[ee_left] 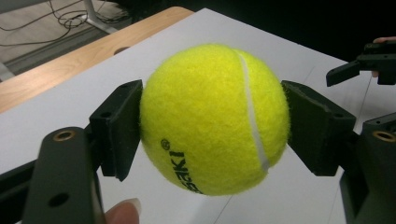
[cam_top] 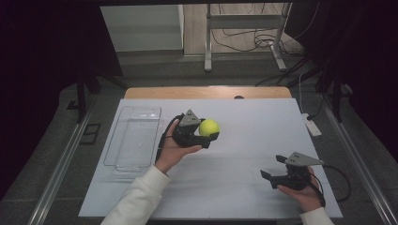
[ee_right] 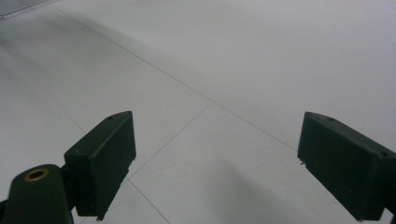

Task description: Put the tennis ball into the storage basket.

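The left gripper [cam_top: 208, 139] holds the tennis ball [cam_top: 209, 127] between its two jaws, which press on opposite sides of it. The ball seems lifted a little above the white table [cam_top: 244, 187], just to the right of the clear plastic tray [cam_top: 123, 161]. In the left gripper view, the ball [ee_left: 212, 119] sits with only the jaw tips touching its widest part, so the grip is not deep. The right gripper [cam_top: 275, 168] waits near the front right of the table with its jaws wide apart and nothing between them.

The main risk, I think, is that the ball slips out. It is round and a little soft, and the jaws meet it on a small area. A quick turn of the hand toward the tray could let it roll forward and fall. If it drops on the table, it will bounce and roll away, maybe off the edge.
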`<act>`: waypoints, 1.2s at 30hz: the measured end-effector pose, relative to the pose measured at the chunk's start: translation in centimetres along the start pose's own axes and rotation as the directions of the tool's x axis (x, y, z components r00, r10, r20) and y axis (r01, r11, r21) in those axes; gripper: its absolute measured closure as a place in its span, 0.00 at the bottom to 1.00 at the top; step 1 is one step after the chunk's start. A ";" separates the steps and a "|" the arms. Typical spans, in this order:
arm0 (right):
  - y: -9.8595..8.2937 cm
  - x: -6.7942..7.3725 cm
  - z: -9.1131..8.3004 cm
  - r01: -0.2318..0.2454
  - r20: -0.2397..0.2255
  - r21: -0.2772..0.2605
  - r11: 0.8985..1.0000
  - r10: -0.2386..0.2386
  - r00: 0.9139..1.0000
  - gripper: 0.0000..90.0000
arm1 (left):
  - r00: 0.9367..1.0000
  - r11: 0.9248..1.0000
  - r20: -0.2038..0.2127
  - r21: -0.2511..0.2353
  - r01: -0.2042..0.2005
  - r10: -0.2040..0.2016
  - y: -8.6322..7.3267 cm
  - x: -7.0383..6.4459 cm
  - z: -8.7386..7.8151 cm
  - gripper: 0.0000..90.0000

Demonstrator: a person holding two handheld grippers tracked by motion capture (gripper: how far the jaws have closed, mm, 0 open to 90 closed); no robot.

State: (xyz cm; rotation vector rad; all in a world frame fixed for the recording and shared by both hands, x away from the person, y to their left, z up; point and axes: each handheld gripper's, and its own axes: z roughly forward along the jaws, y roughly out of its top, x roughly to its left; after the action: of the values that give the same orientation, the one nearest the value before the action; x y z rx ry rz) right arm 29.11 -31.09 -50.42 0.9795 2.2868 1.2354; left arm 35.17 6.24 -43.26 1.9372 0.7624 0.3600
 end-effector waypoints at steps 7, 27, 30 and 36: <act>0.0 0.0 0.0 0.001 0.002 0.002 1.000 -0.001 1.000 0.13 | 1.000 1.000 -0.012 -0.013 0.010 -0.010 0.1 0.4 -0.5 0.30; 0.0 0.0 0.0 0.003 0.001 0.001 1.000 -0.003 1.000 0.13 | 0.998 0.999 -0.050 -0.038 0.028 -0.029 0.3 1.5 -1.7 0.30; 0.0 0.0 0.0 0.003 0.001 0.002 1.000 -0.003 1.000 0.13 | 0.998 0.999 -0.057 -0.042 0.031 -0.034 0.3 1.8 -1.9 0.30; 0.0 0.0 -0.1 0.003 0.001 -0.001 1.000 -0.003 1.000 0.13 | 0.997 0.998 -0.064 -0.053 0.039 -0.043 0.3 2.1 -2.4 0.30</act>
State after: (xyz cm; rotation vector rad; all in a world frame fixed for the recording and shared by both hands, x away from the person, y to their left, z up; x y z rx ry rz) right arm 29.07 -31.08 -50.37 0.9763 2.2861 1.2341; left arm 35.56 9.14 -42.06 1.8665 0.8267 0.4158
